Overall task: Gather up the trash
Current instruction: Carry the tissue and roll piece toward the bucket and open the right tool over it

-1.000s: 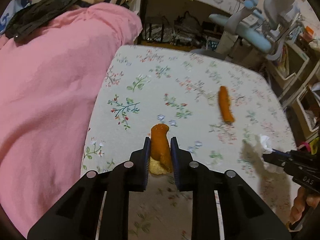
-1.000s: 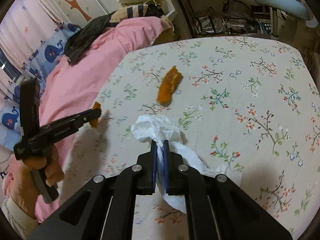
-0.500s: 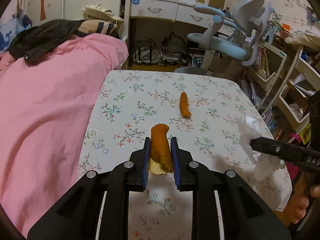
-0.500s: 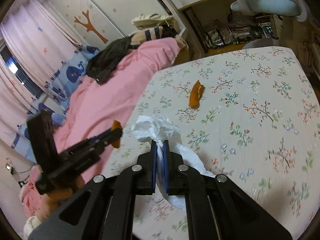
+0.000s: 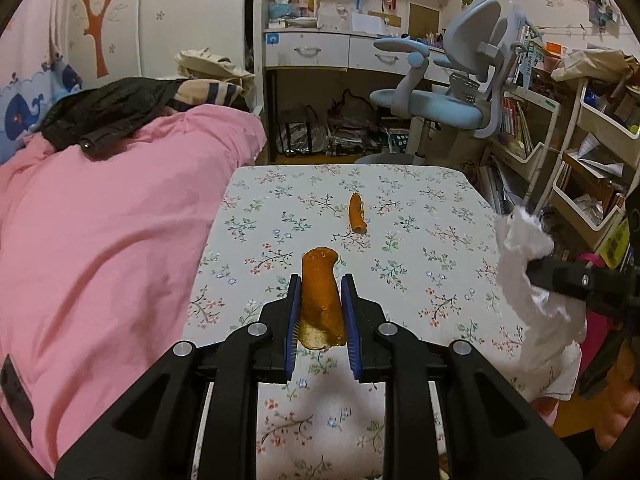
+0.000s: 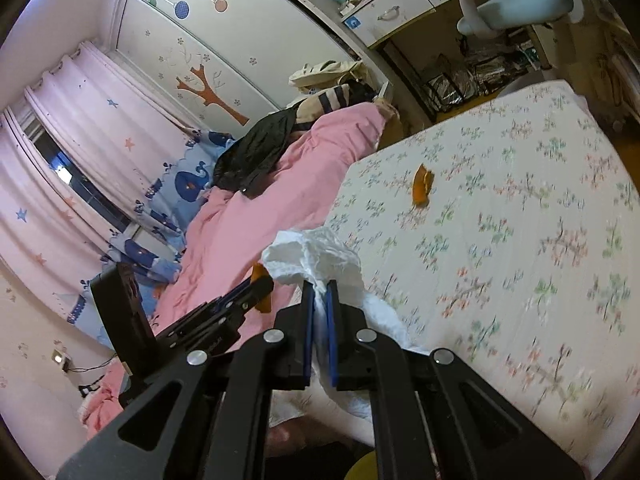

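A child's bedroom in a home. A bed (image 5: 400, 208) with a flowered sheet and a pink quilt (image 5: 100, 240) stands beside a wardrobe (image 6: 192, 40) with tree decals and star-print curtains (image 6: 80, 128). Beyond its foot are a desk with drawers (image 5: 320, 50), a blue swivel chair (image 5: 448, 96) and crowded bookshelves (image 5: 520, 120).
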Demonstrator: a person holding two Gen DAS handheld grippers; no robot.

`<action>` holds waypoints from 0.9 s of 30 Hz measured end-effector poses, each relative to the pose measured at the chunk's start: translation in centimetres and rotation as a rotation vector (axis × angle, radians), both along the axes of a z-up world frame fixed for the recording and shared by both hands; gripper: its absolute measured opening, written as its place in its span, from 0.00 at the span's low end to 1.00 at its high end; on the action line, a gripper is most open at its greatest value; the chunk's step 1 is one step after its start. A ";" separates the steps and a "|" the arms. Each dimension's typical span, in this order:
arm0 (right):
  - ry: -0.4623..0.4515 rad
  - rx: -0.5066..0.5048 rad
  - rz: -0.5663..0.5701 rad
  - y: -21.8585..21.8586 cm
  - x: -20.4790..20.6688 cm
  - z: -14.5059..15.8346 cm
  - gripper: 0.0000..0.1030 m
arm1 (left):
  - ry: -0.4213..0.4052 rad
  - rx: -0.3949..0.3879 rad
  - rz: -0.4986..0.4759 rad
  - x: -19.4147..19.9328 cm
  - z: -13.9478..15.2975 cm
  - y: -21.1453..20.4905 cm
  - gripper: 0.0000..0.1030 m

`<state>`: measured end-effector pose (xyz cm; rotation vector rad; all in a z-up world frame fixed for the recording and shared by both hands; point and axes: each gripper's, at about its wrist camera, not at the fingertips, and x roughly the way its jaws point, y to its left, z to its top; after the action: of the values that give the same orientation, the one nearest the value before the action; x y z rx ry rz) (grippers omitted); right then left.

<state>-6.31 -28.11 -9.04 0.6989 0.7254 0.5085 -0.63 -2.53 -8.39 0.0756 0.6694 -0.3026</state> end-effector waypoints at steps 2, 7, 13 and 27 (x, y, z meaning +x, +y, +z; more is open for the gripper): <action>0.007 0.012 0.008 0.4 -0.8 -0.3 0.07 | -0.006 0.012 0.000 -0.8 0.1 0.0 0.18; 0.033 0.043 0.034 1.3 -2.8 -1.4 0.07 | -0.012 0.032 -0.004 -2.5 0.1 0.0 0.19; 0.069 0.058 0.078 2.6 -5.5 -2.6 0.07 | -0.014 0.039 -0.003 -4.1 0.0 0.2 0.18; 0.199 0.046 0.204 6.0 -10.7 -5.9 0.08 | -0.009 0.049 0.001 -6.5 -0.6 0.8 0.18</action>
<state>-16.98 -22.14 -14.95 0.7292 0.9809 0.6497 -7.18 -1.74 -9.00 0.1234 0.6677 -0.2846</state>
